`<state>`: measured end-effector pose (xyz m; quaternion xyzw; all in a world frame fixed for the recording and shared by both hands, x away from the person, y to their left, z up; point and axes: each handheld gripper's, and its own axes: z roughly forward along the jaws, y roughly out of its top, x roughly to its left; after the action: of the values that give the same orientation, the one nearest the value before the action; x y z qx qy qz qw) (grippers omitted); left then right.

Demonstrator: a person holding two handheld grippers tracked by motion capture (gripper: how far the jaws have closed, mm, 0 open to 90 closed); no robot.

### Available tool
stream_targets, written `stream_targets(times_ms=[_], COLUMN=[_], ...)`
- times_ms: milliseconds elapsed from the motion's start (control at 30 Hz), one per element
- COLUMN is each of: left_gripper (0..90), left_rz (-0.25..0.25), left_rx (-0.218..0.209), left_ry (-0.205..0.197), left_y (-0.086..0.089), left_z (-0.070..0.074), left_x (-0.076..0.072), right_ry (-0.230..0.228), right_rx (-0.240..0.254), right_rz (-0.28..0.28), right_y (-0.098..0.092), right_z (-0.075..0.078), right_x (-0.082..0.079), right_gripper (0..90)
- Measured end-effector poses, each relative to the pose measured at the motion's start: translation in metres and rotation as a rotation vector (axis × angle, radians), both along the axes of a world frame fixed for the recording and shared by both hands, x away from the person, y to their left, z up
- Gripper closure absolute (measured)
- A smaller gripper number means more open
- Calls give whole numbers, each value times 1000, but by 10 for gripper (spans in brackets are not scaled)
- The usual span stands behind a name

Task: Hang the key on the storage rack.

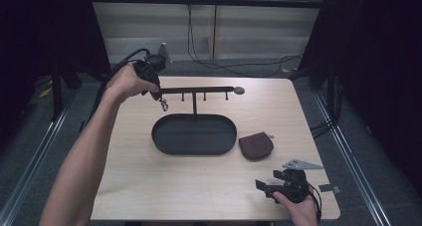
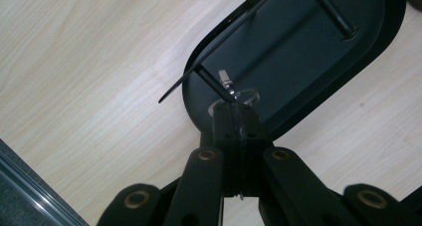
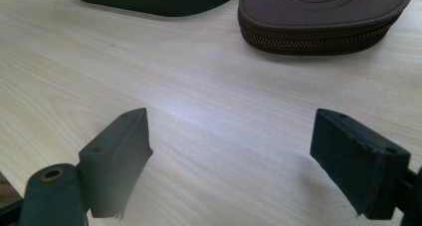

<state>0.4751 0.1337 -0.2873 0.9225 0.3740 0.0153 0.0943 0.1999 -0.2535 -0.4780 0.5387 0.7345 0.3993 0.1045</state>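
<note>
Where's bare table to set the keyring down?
Bare wood spans the near-left table, before the black tray. Right of the tray the brown pouch and right claw crowd it. The far-left corner lies under the left claw.

I can't tell what the small metal clip (image 2: 228,82) pinched in my left gripper (image 2: 234,117) is; the brown pouch (image 3: 323,12) runs off my right gripper view's top edge

Table (image 1: 149,186) – pale wood grain, smooth; tray (image 1: 194,134) – matt black metal; pouch (image 1: 256,147) – brown leather, brass zip.
</note>
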Motion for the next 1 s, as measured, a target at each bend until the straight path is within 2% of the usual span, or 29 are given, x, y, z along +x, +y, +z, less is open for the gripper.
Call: stream_targets(times_ms=[167,233,333,433,500,533,633,800,1000], left_gripper=[875,873,859,842,842,840,842,832,787], left_rz=[13,3,23,47,39,44,39,32,30], left_rx=[10,5,2,-32,-42,-62,-65,-120,-143], left_ry=[-18,-7,7,7,16,13,17,5,-24], left_y=[3,5,10,19,24,26,34,43,55], left_z=[3,3,0,-2,-3,-3,-3,-3,-13], left_x=[-5,-6,-8,-10,-11,-13,-17,-27,-44], right_ry=[5,6,3,8,11,9,13,13,14], right_rx=[-1,-3,-4,0,2,6,10,6,4], right_rz=[-5,-3,0,-2,-2,-5,-10,-11,-11], right_y=[0,0,0,0,-1,-1,-2,-2,-1], right_z=[0,0,0,-1,-1,-1,-1,-1,-1], right_x=[0,0,0,2,2,3,4,4,4], right_gripper=[153,153,153,153,153,153,153,153,153])
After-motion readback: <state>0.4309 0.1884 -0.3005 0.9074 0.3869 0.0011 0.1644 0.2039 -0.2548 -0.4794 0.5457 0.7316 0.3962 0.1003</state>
